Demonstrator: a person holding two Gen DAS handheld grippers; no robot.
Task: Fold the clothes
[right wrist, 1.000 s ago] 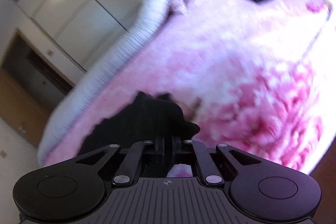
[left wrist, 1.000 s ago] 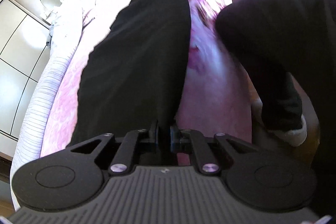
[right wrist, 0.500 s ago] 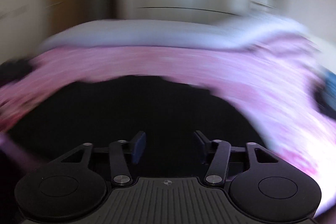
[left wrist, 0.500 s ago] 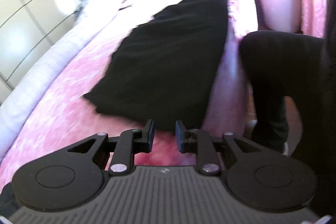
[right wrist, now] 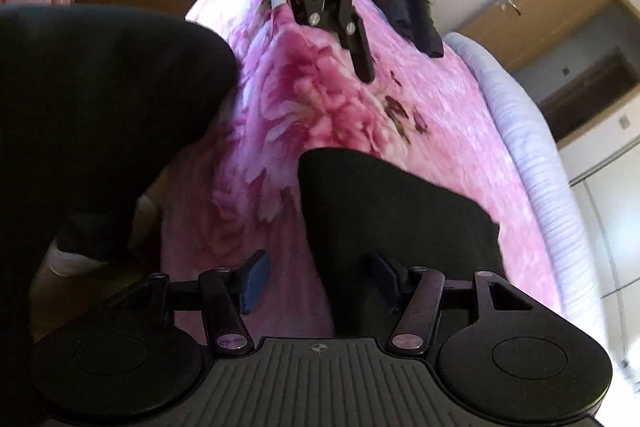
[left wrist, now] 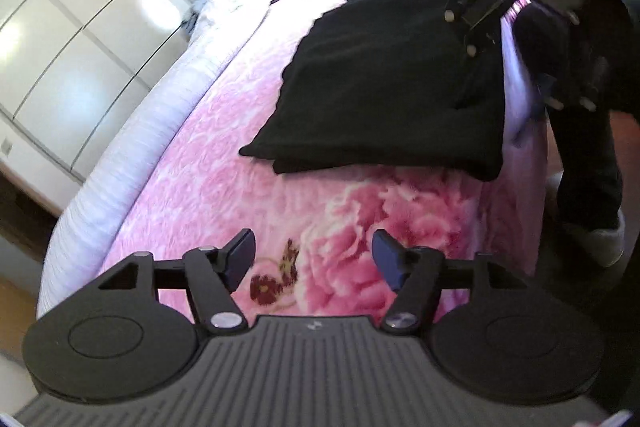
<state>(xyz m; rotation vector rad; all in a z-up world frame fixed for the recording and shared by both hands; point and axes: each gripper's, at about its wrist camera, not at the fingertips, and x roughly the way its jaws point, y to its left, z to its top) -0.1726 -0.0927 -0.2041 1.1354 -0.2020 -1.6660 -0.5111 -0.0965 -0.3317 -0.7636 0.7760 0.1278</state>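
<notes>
With my left gripper (left wrist: 314,259) opening over bare pink floral blanket (left wrist: 360,227) and my right gripper (right wrist: 316,281) closing around the near edge of the folded black fabric garment (right wrist: 400,223), a shallow bite could drag only its top layer and undo the fold.

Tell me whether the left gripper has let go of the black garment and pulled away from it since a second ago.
Yes. The left gripper is opening, nothing between its fingers; it now hovers over the pink blanket, short of the black garment's near edge.
</notes>
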